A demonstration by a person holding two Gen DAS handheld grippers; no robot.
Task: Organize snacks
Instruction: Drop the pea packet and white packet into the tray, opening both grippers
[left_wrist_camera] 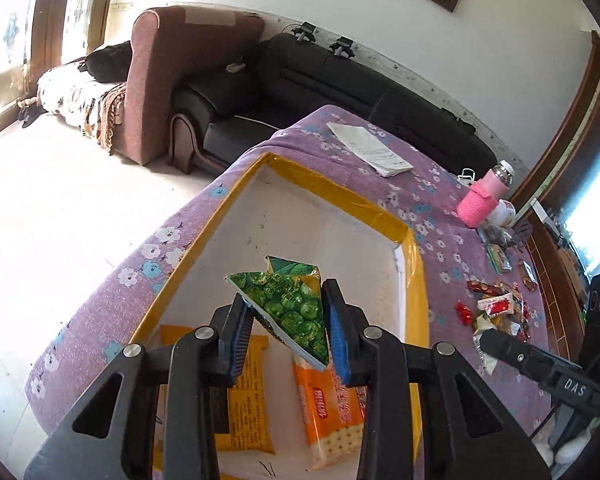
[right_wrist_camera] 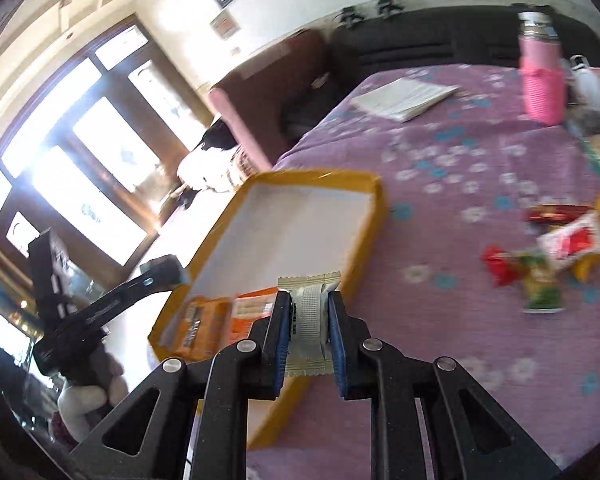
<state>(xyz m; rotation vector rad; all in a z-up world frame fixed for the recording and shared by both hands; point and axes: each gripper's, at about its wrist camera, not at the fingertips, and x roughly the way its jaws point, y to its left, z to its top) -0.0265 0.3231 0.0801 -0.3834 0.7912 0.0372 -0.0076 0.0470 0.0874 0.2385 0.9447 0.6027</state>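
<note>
My left gripper is shut on a green pea snack packet and holds it above the yellow-rimmed white box. On the box floor lie an orange cracker pack and a yellow pack. My right gripper is shut on a small cream-white wafer packet, which hangs over the near right rim of the box. The view from the right wrist is blurred. A pile of loose snacks lies on the purple flowered cloth to the right of the box.
A pink-sleeved bottle and a folded paper stand further back on the table. Small packets are scattered at the right. A black sofa and a brown armchair stand beyond the table's far edge. The floor drops off at the left.
</note>
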